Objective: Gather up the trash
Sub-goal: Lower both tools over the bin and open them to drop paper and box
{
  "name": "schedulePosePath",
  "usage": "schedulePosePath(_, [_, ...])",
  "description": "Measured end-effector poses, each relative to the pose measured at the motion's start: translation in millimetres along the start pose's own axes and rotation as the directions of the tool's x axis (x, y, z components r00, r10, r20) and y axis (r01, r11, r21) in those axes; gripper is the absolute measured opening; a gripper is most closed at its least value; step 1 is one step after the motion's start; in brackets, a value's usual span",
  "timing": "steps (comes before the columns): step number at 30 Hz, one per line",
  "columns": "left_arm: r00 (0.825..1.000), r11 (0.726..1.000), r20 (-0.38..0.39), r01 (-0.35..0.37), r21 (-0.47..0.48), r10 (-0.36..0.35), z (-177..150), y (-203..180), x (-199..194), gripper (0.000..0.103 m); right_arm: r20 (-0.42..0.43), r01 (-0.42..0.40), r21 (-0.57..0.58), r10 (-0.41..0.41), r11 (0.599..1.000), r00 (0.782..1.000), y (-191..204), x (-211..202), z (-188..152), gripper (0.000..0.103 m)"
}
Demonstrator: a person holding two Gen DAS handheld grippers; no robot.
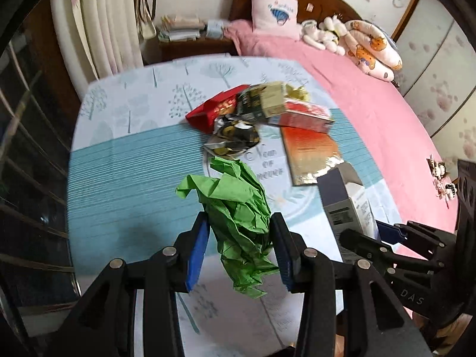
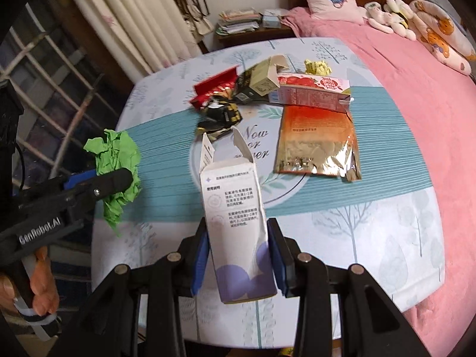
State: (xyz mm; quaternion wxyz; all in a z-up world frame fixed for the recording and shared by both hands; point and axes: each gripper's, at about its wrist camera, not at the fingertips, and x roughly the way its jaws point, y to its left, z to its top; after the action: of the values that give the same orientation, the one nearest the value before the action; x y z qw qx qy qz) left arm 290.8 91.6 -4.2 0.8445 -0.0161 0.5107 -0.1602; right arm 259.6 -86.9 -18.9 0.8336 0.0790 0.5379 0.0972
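Both loads up off the surface (image 2: 386,238), so best to carry level and keep the squeeze steady till a bin turns up, none in view yet. White carton (image 2: 235,223) first: tall, top flaps torn open, purple blobs near the base, clamped by the right gripper (image 2: 238,255) low down, so likely to tip if swung fast. Crumpled green paper (image 1: 238,217) next: light, springy, pinched in the left gripper (image 1: 241,250) fingers (image 1: 197,253), loose tail dangling below. Rest of the wrappers (image 2: 261,89) piled mid-surface, gold pouch (image 2: 318,145) flat beside them.
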Motion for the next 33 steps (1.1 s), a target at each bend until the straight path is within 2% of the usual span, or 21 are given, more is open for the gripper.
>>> schedulePosePath(8, [0.993,0.995,0.087,-0.079,-0.058,0.084,-67,-70,-50,0.040,0.042,-0.111,-0.085,0.115,0.990,0.993,-30,-55,-54,0.037])
schedulePosePath(17, [0.980,0.981,0.113,-0.150,-0.126,0.164,-150,-141,-78,0.040,0.040,-0.176,-0.139,0.184,0.974,0.982,-74,-97,-125,0.037])
schedulePosePath(25, [0.979,0.973,0.052,-0.187,-0.132,0.196,-200,-176,-81,0.040,-0.005,-0.220,-0.128,0.221,0.967,0.975,-97,-107,-180,0.037])
schedulePosePath(33, [0.988,0.976,0.000,-0.151,-0.157,0.153,-239,-178,-54,0.040,-0.076,-0.237,-0.081,0.231,0.968,0.970,-103,-77,-227,0.037])
